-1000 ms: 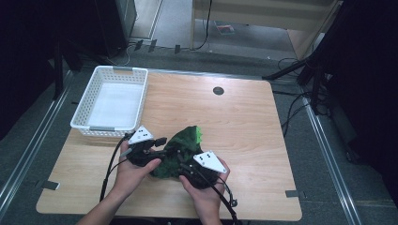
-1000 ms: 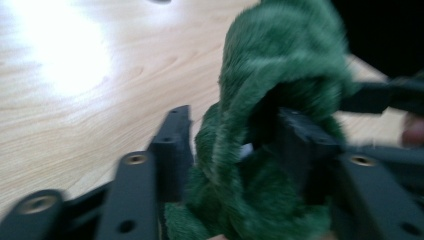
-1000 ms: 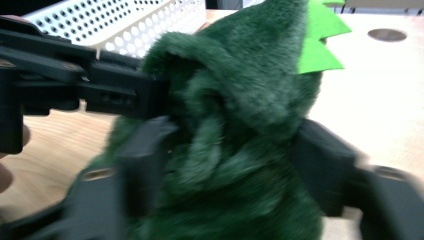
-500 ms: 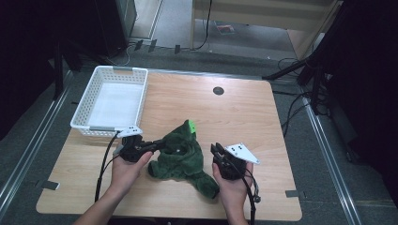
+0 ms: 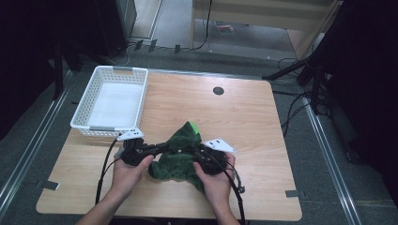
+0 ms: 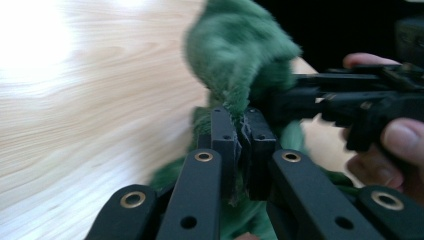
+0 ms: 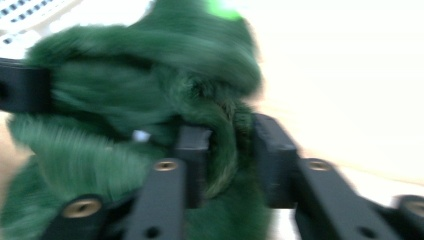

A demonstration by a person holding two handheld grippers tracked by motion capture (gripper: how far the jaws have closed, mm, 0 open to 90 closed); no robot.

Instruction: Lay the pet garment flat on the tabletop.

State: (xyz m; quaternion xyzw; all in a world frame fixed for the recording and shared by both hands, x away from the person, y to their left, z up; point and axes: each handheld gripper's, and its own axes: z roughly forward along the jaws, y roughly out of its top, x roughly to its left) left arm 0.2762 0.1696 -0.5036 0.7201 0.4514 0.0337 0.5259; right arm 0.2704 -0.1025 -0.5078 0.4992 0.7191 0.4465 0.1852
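Item: green plush garment (image 5: 180,154), fuzzy, crumpled in a heap at lower centre of the high view, resting on the wooden surface (image 5: 244,122); a bright green patch shows at its upper tip.

Left gripper (image 5: 157,148): held in the left hand (image 5: 129,171) at lower left of the heap; in the left gripper view its fingers (image 6: 225,142) are clenched on a thin fold of the green fabric.

Right gripper (image 5: 199,153): held in the right hand (image 5: 213,180) at lower right of the heap; its fingers (image 7: 272,150) have just been closing and pinch a thicker bunch of the plush, the picture being blurred.

Also present: white perforated basket (image 5: 91,110), upper left of the surface, well apart from the garment; round cable hole (image 5: 218,90) near the far edge.
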